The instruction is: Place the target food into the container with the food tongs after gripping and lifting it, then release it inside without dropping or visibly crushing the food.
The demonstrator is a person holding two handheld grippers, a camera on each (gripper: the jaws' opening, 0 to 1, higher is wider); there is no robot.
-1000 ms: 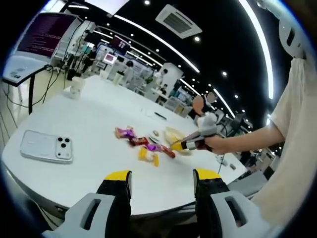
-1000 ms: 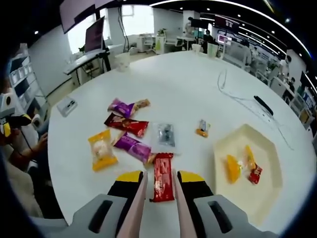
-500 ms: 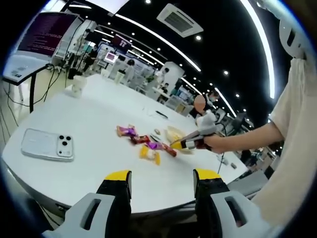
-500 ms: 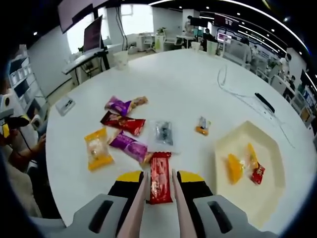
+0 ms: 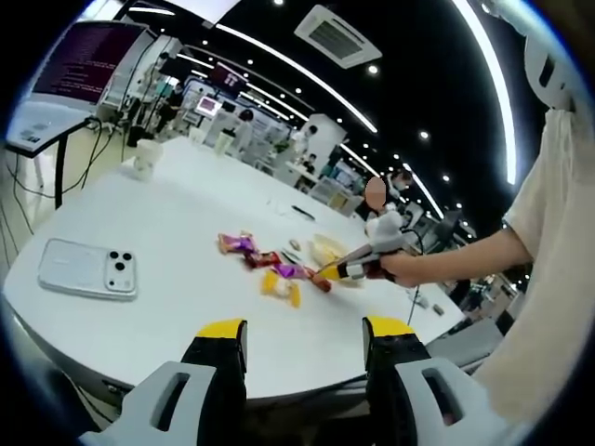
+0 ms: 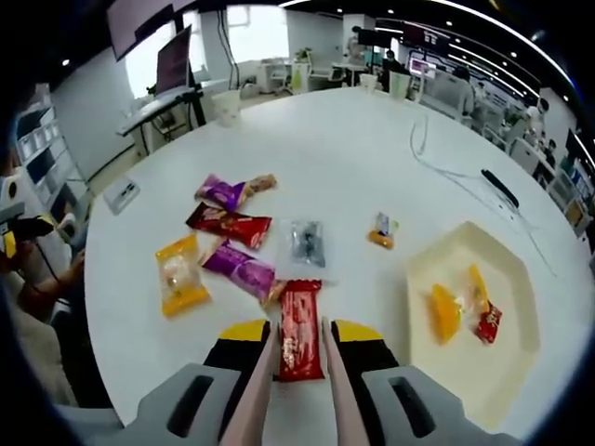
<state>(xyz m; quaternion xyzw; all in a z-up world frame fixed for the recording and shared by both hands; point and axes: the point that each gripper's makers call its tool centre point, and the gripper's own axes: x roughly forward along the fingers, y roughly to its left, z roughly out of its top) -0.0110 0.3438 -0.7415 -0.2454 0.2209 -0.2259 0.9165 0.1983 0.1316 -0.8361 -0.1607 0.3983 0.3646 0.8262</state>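
My right gripper [image 6: 297, 342] is shut on a pair of pale food tongs [image 6: 257, 390], whose two arms run forward between the jaws. The tong tips press both long sides of a red snack packet [image 6: 299, 327] just above the white table. The cream hexagonal tray [image 6: 521, 279] lies to the right and holds an orange packet [image 6: 444, 314] and two more small ones. My left gripper [image 5: 302, 339] hangs open over the near table edge with nothing in it. From there I see a person's hand holding the right gripper [image 5: 372, 262] by the tray [image 5: 327, 249].
Loose packets lie left of the tongs: yellow [image 6: 177, 274], purple [image 6: 240, 269], dark red [image 6: 228, 223], purple-orange [image 6: 232, 190], clear [image 6: 307, 242] and a small orange one [image 6: 381, 230]. A phone [image 5: 88, 269] lies at the left, a cup [image 6: 228, 107] far back, a cable [image 6: 437, 149] and pen [image 6: 499, 186] behind the tray.
The red packet has stayed between the tong tips while the other packets and the tray slid slightly in the right gripper view. The left gripper has hardly moved.
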